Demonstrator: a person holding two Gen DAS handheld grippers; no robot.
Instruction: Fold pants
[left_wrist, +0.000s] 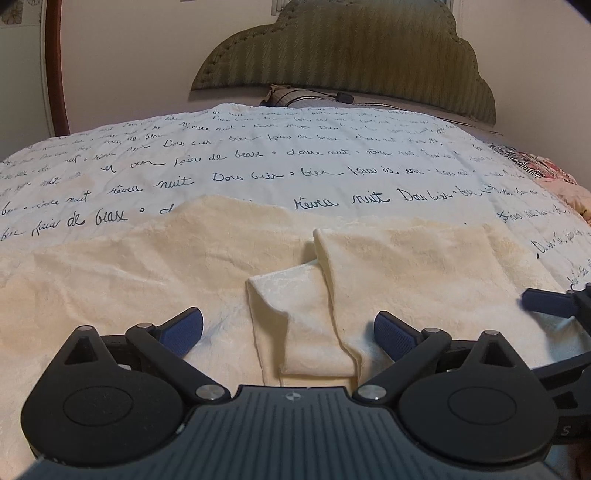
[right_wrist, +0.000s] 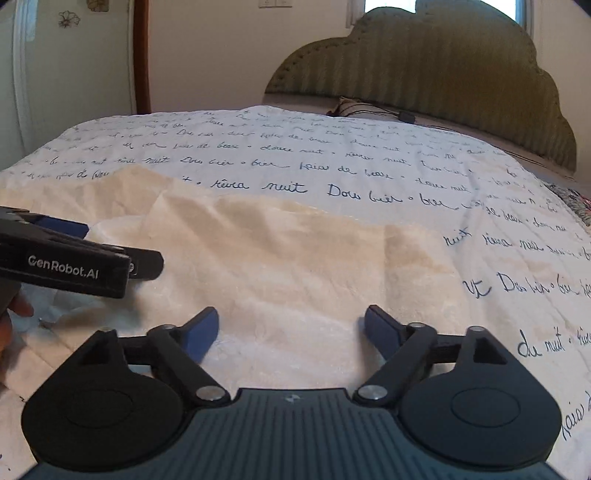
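Note:
Cream pants (left_wrist: 184, 258) lie spread flat on the bed, with a folded-over flap (left_wrist: 295, 314) in the middle near me. They also show in the right wrist view (right_wrist: 295, 258). My left gripper (left_wrist: 288, 332) is open, low over the near edge of the pants, with the flap between its blue pads. My right gripper (right_wrist: 290, 332) is open and empty over the cream cloth. The left gripper's body (right_wrist: 74, 258) shows at the left of the right wrist view. A fingertip of the right gripper (left_wrist: 546, 301) shows at the right edge of the left wrist view.
The bed has a white cover (left_wrist: 295, 166) printed with dark script. A green padded headboard (left_wrist: 351, 55) stands at the far end, with a pillow and a black cable (left_wrist: 332, 98) below it. Patterned bedding (left_wrist: 546, 173) lies at the right edge.

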